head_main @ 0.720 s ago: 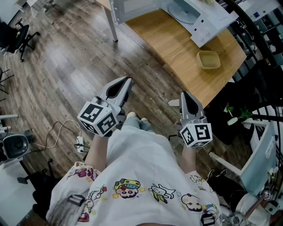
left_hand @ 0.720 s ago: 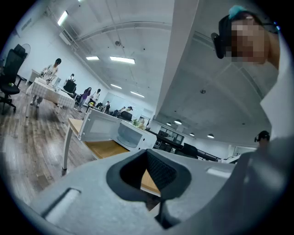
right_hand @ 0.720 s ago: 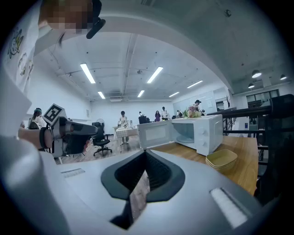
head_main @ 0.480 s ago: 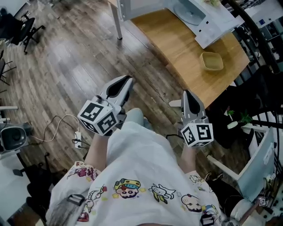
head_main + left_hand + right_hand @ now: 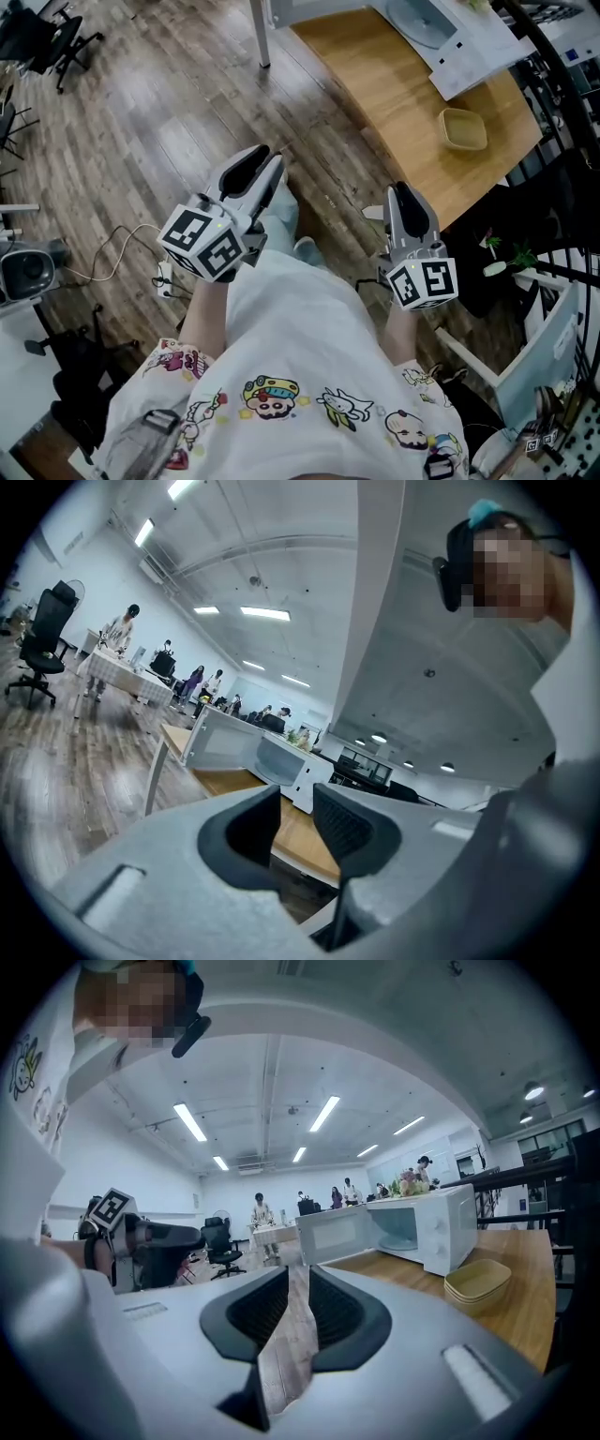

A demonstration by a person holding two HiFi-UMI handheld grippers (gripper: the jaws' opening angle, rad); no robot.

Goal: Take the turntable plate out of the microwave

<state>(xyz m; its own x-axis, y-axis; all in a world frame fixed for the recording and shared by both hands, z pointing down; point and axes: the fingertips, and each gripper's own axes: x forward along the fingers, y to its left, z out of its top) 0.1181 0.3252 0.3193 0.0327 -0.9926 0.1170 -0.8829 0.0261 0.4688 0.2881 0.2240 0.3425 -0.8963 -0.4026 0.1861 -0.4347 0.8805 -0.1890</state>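
Note:
The white microwave [image 5: 466,45] stands on the wooden table [image 5: 394,103] at the top right, its door [image 5: 337,1232] swung open. The round turntable plate [image 5: 422,17] lies inside the cavity; in the right gripper view the plate [image 5: 397,1241] shows as a pale disc. Both grippers hang in front of the person's body, well short of the table. My left gripper [image 5: 258,167] points toward the table's near corner, its jaws a little apart and empty [image 5: 298,813]. My right gripper [image 5: 401,195] has a narrow gap with nothing in it [image 5: 298,1302].
Stacked yellow bowls [image 5: 464,128] sit on the table near the microwave [image 5: 478,1283]. A table leg [image 5: 260,37] stands ahead. A cable and power strip [image 5: 164,277] lie on the wood floor at left. An office chair [image 5: 37,37] and a potted plant [image 5: 511,255] flank the area.
The table and microwave have slid toward the upper right of the head view. The left gripper sits slightly higher in the picture; the right one barely moved. Jaw gaps look unchanged.

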